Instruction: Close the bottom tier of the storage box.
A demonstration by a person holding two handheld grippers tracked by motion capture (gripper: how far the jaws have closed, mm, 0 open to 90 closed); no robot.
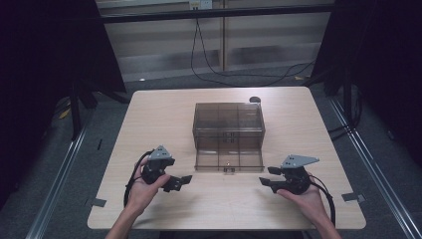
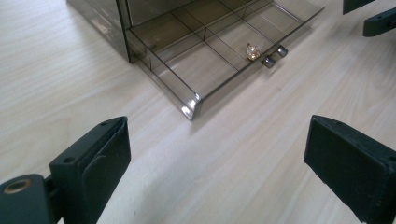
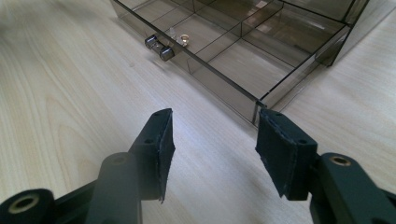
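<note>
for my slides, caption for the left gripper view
Open left gripper faces a smoky clear drawer pulled out, a small gold ring inside.

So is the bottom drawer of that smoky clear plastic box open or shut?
Open: the bottom drawer juts out toward the person, its compartments and a small gold item exposed.

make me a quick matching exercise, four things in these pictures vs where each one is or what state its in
Things:
1. drawer
2. small gold ring
3. left gripper
4. right gripper

Places or states:
A. in a front compartment, behind the knobs
B. pulled out of the smoky clear box
C. empty, jaws moderately apart, right of the drawer
D. empty, jaws wide apart, left of the drawer

Pairs: 1-B, 2-A, 3-D, 4-C
</note>
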